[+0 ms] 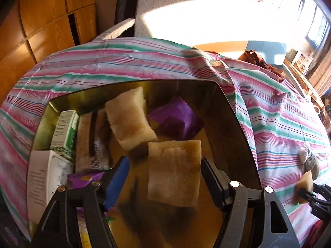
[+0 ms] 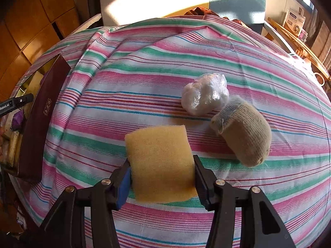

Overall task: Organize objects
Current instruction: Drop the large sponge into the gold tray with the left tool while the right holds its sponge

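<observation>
The box [image 1: 238, 124], a rigid container with dark red outer walls and a gold, reflective lining, is set at the left of the striped cloth [image 2: 144, 62] as the collecting point. Cartons [image 1: 64, 132] and flat packets [image 1: 91, 136] are stood on edge along its left wall, probably to save floor space. A purple wrapper [image 1: 178, 119] and a pale foam block [image 1: 128, 117] lie loose toward the back.

The left gripper [image 1: 165, 169] is held over the box interior. Its jaws are spread, and a second foam block [image 1: 173, 171] is seen between them with a gap at each side; it appears released into the box, not pinched.

Further right, on the open cloth, the right gripper [image 2: 161, 175] is pressed onto a yellow sponge [image 2: 161, 161]. The sponge is porous and soft, and its sides are dented inward by the pads, so a firm hold is indicated, judged to be for transfer to the box.

Right of the sponge, a crumpled clear plastic bundle [image 2: 204, 99] and a rolled knitted sock [image 2: 244, 136] are left touching each other, not yet collected.
</observation>
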Available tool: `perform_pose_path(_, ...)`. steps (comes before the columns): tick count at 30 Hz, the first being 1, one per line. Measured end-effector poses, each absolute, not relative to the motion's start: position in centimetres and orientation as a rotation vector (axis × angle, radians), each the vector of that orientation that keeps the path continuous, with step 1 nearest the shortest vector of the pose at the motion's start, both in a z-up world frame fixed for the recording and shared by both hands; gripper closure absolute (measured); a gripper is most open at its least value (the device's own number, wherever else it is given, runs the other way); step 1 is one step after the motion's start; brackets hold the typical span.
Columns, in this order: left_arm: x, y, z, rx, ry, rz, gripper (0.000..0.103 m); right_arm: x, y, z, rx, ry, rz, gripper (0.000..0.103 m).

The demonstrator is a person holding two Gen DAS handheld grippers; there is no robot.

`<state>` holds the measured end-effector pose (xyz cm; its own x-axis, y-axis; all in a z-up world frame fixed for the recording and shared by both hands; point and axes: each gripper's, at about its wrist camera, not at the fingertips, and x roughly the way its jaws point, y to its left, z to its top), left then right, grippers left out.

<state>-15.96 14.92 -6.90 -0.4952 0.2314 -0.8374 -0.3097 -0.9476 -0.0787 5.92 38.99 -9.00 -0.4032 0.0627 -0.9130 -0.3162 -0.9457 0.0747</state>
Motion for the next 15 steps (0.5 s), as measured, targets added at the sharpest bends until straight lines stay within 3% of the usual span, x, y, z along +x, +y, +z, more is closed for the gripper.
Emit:
perform_pose_path(7,-10.8,11.8,-3.4,-1.166,0.1,2.582,0.026,5.9,38.6,-8.8,-1.552,0.345,2.427,0.049)
perform_pose_path(15,-6.7,9.2,-1.7,-1.081,0.059,2.603,0.025,3.5,34.1,-5.3,-1.457,0.471,2.573,0.049)
